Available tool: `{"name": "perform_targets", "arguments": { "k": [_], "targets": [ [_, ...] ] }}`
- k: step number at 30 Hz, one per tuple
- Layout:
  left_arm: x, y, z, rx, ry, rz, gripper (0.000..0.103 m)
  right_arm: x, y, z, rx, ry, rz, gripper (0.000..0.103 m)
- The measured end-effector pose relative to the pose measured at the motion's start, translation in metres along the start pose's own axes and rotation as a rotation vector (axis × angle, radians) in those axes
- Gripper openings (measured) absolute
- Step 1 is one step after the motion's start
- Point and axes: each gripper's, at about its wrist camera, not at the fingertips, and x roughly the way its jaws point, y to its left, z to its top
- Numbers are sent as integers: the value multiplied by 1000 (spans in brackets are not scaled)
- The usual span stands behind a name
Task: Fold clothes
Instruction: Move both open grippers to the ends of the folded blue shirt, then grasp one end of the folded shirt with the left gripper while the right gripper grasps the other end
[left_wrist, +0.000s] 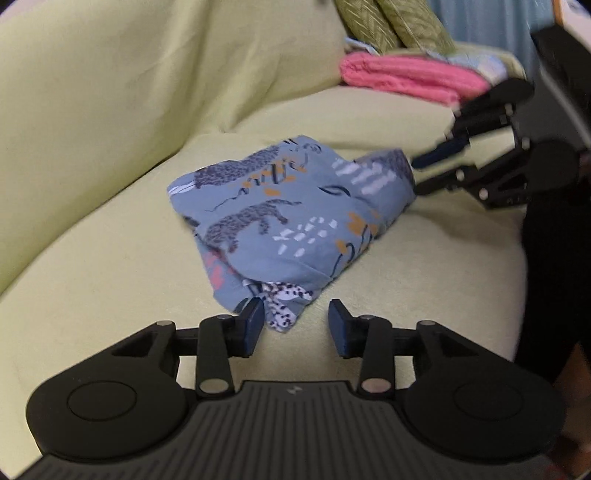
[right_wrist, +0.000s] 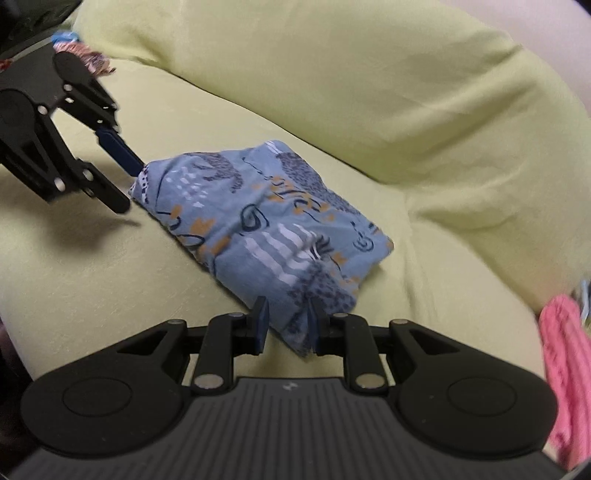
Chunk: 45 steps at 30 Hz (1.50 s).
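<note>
Left gripper (left_wrist: 296, 325), matte black with blue pads, jaws spread, soft corner of folded blue leopard-print cotton garment (left_wrist: 291, 218) beside left pad, not pinched; right gripper (right_wrist: 286, 325) jaws apart around opposite corner, whether pinching cannot be told; bundle lies lumpy on smooth pale-green sofa seat (left_wrist: 110, 280); ribbed pink folded towel (left_wrist: 406, 77) farther back.

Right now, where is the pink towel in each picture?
Left wrist view: the pink towel lies folded at the upper right, behind the leopard-print cloth.
Right wrist view: the pink towel is at the right edge.
Shared landmark: the leopard-print cloth on the yellow-green sofa.
</note>
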Motion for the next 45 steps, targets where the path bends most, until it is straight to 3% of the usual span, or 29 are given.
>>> {"name": "perform_targets", "arguments": {
  "k": [1, 3, 10, 15, 16, 19, 21, 22, 26, 29, 32, 33, 36, 38, 39, 45],
  "targets": [
    [3, -3, 0, 21, 1, 23, 15, 3, 3, 1, -27, -2, -14, 18],
    [6, -5, 1, 55, 3, 42, 9, 9, 9, 3, -81, -6, -31, 18],
    [-1, 12, -12, 194, 11, 34, 0, 25, 30, -9, -411, -30, -102, 18],
    [-6, 26, -24, 212, 41, 87, 0, 20, 14, -11, -338, 21, -116, 18],
    [-13, 25, -24, 226, 28, 109, 0, 15, 13, -11, -328, 13, -114, 22],
    [-32, 1, -19, 353, -16, 167, 7, -2, 18, -9, -311, -15, -91, 33],
    [-36, -26, -18, 482, -49, 182, 41, -5, 24, -7, -308, -18, -74, 35],
    [-34, -42, -19, 554, -66, 188, 46, -7, 27, -7, -307, -18, -65, 37],
    [-6, -86, -28, 806, -72, 248, 48, 1, 47, -4, -401, -12, -75, 39],
    [16, -96, -33, 923, -72, 337, 48, 11, 57, -5, -489, -5, -103, 39],
    [30, -85, -28, 899, -52, 370, 44, 24, 64, -6, -556, -10, -105, 39],
    [32, -81, -26, 880, -41, 359, 32, 28, 66, -6, -579, -15, -112, 39],
    [35, -72, -24, 843, -14, 328, 19, 41, 71, -11, -662, -47, -163, 40],
    [32, -66, -24, 814, -14, 314, 16, 41, 62, -13, -616, -29, -150, 34],
    [29, -63, -24, 798, -15, 308, 16, 41, 56, -15, -588, -17, -142, 15],
    [23, -58, -29, 761, -9, 291, 13, 39, 34, -32, -456, 73, -116, 4]
  ]
}}
